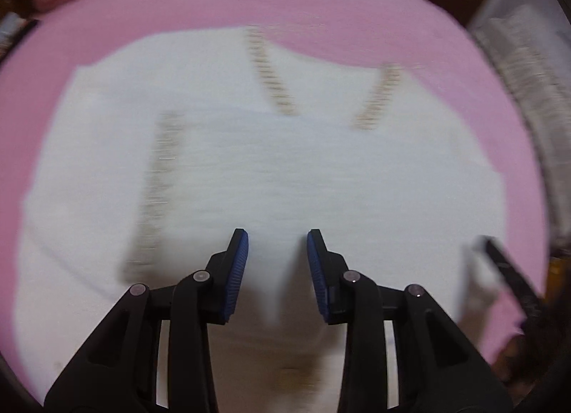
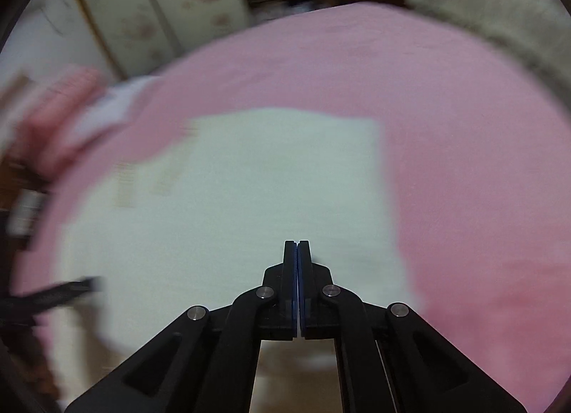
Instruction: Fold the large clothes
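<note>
A white knitted garment with tan ribbed stripes point(image 1: 271, 170) lies flat on the pink bedsheet point(image 1: 321, 13), its striped neckline toward twelve o'clock in the left wrist view. The left gripper point(image 1: 277, 245) hovers over its near hem, jaws partly apart with nothing between them, while the right gripper point(image 2: 297, 252), at four o'clock in that view, is fully closed, apparently pinching no cloth. This looks like lining up a hem grab; next, both should pinch the edge and carry it toward the neckline.
</note>
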### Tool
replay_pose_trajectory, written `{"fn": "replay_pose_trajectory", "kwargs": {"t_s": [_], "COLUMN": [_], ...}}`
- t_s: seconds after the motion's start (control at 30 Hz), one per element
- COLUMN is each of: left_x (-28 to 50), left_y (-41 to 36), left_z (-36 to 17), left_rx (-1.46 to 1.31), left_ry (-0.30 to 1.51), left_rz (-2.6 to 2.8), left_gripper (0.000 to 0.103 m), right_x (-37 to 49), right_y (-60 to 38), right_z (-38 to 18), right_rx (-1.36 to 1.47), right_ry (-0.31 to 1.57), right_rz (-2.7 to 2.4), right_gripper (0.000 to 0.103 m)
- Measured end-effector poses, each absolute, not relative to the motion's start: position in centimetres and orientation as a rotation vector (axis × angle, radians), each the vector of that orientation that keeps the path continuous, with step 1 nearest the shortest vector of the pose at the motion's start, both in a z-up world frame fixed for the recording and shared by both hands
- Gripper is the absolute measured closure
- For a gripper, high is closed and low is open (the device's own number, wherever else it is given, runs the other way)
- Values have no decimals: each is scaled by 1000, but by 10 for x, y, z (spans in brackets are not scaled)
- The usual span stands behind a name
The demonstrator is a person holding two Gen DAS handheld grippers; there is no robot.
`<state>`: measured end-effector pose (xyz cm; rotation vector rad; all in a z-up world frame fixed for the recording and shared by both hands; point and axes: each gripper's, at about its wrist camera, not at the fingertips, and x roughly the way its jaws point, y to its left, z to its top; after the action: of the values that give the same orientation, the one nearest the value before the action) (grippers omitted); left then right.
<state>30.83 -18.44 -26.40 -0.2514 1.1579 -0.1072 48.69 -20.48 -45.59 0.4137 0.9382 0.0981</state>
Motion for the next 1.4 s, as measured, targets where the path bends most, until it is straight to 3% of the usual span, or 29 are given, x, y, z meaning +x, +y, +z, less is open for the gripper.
{"fn": "replay_pose_trajectory", "kwargs": {"t_s": [0.3, 0.43, 0.67, 1.0, 1.4], "left_x": [343, 372, 378, 374, 303], "left_y": [-210, -196, -149, -168, -158], "left_z": [-272, -285, -297, -295, -288], "left_rx": [-219, -132, -413, -339, -325], "left_ry": [1118, 1139, 1139, 1157, 1209], "left_rz": [-148, -40, -35, 1, 14], "left_gripper": [74, 73, 85, 85, 85], "right_x": [549, 566, 545, 558, 465], "right_y": [-167, -214, -319, -298, -268], "right_z": [-486, -488, -485, -483, -478], "right_rx": [447, 492, 497, 505, 484], "right_ry": [1125, 1098, 979, 1006, 1109], "right_rz": [340, 271, -62, -180, -171], "right_gripper": [103, 103, 103, 103, 103]}}
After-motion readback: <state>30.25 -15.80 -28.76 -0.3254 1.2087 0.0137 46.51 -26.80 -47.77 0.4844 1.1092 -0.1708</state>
